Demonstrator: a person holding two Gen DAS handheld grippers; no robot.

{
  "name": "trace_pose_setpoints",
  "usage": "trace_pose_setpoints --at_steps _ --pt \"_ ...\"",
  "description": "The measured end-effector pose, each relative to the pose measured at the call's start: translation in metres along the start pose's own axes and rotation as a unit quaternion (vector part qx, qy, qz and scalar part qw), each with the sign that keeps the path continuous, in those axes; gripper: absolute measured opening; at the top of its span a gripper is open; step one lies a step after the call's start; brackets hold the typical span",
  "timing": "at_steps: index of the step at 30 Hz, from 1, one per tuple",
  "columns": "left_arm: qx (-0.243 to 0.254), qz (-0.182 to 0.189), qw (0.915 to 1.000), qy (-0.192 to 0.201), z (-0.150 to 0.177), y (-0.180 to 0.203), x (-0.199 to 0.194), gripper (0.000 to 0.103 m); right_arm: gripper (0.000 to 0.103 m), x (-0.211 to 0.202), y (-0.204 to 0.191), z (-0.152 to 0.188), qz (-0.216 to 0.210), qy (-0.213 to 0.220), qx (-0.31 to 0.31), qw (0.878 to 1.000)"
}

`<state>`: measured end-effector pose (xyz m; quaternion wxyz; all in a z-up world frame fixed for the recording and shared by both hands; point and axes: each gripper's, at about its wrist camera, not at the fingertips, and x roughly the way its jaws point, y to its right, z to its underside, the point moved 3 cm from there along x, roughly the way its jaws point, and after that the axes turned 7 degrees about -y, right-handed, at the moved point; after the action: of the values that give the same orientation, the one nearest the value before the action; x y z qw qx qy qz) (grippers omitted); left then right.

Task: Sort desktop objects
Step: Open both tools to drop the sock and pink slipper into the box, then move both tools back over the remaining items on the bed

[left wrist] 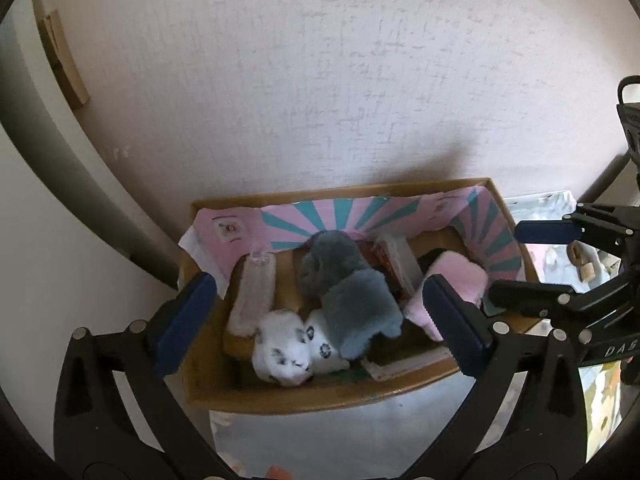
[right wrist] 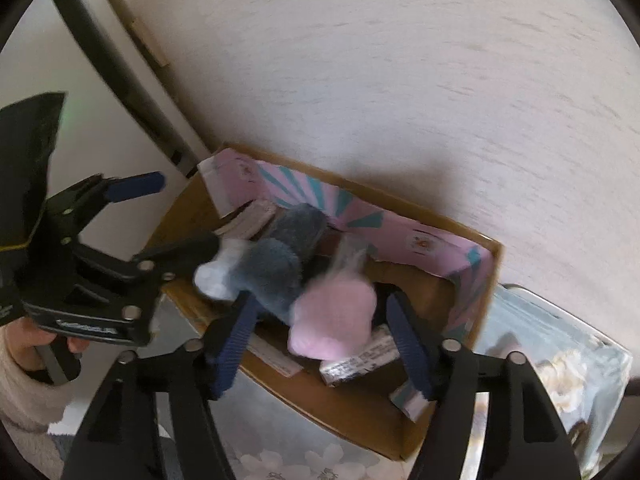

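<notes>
Both tools spread, empty: left tool [left wrist: 316,320] & right tool [right wrist: 324,332] hover over cardboard box [left wrist: 280,400] against wall. Grey plush [left wrist: 348,296], pink plush [right wrist: 332,320] already inside, prob. sorted there.

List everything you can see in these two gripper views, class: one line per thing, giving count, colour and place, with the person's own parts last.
cardboard box: one, brown, on the table against the wall.
pink paper liner: one, pink with teal rays, along the box's back and side walls.
grey plush: one, grey-blue, middle of the box.
white plush: one, white with dark marks, front of the box beside the grey one.
pink plush: one, pink, right part of the box.
left gripper: one, black with blue pads, open above the box.
right gripper: one, black with blue pads, open above the box.
</notes>
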<state>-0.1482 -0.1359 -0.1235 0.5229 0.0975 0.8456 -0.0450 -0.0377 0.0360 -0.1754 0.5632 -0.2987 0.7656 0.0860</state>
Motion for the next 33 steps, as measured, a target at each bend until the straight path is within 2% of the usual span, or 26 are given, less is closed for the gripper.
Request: trace_pose_setpoints --at_steps 5,8,12,17,24,28,33 --pt "0.002 -0.003 0.9999 0.014 -0.001 0.009 -0.021 0.103 0.065 -0.023 0.01 0.013 0.021 0.03 0.012 0.999" --pt "0.001 -0.001 0.9996 0.028 -0.003 0.019 -0.032 0.103 0.065 -0.036 0.017 0.019 0.007 0.043 0.028 0.999" --pt "0.013 0.014 0.9989 0.043 -0.004 0.038 -0.044 0.103 0.065 -0.05 0.026 0.029 0.016 0.052 0.041 0.998" --pt "0.048 0.021 0.9967 0.062 -0.004 0.074 -0.058 0.103 0.065 -0.069 0.041 0.046 0.026 0.071 0.059 0.995" --pt "0.081 0.057 0.9924 0.073 -0.009 0.124 -0.066 0.103 0.065 -0.098 0.09 0.086 0.082 0.078 0.097 0.989" --pt "0.106 0.075 0.9886 0.076 -0.011 0.164 -0.063 0.103 0.065 -0.112 0.118 0.113 0.103 0.083 0.124 0.984" --pt "0.133 0.076 0.9857 0.07 -0.007 0.217 -0.043 0.103 0.065 -0.122 0.154 0.146 0.12 0.097 0.165 0.974"
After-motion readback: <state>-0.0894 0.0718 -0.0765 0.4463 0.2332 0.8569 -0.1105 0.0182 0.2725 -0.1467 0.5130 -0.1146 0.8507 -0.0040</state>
